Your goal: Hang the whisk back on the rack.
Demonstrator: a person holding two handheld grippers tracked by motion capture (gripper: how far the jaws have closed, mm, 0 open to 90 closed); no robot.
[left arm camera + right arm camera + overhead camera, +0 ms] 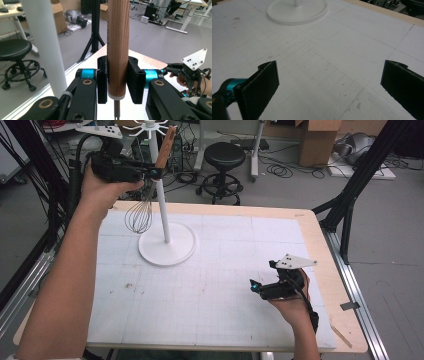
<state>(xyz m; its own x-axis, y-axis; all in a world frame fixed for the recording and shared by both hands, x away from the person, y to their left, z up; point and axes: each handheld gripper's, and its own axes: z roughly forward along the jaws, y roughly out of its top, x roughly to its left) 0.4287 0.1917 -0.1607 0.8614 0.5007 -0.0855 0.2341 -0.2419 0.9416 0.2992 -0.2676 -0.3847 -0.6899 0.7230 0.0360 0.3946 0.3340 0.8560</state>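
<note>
A: Which step is in hand now?

B: The left gripper (148, 170) is raised high and pinches the wooden handle (118, 47) of the whisk (145, 202). In the left gripper view both pads press on the handle from two sides, near its lower end. The wire head hangs below the jaws, over the far left part of the table and just beside the white stand (166, 242).

A: So the whisk is going onto the stand?

B: I judge so. The stand has small hooks (149, 127) at its top, just above and beyond the left gripper. The pole (43, 47) is very near, to the left of the jaws in that view. The next move calls for lifting the top end of the handle to a hook. I cannot see a loop or hole on the handle, so the aim must be careful and the pole must not be knocked.

A: And the other one?

B: The right gripper (257, 286) rests low at the near right side, jaws spread wide, holding nothing. Between its pads I see only bare surface.

A: What about the surface?

B: A white mat (319, 72) with a faint grid and some small marks, on a wooden table (320, 250). Beyond the left gripper are a black stool (224, 160), cardboard boxes (320, 140) and cables on a grey floor.
</note>
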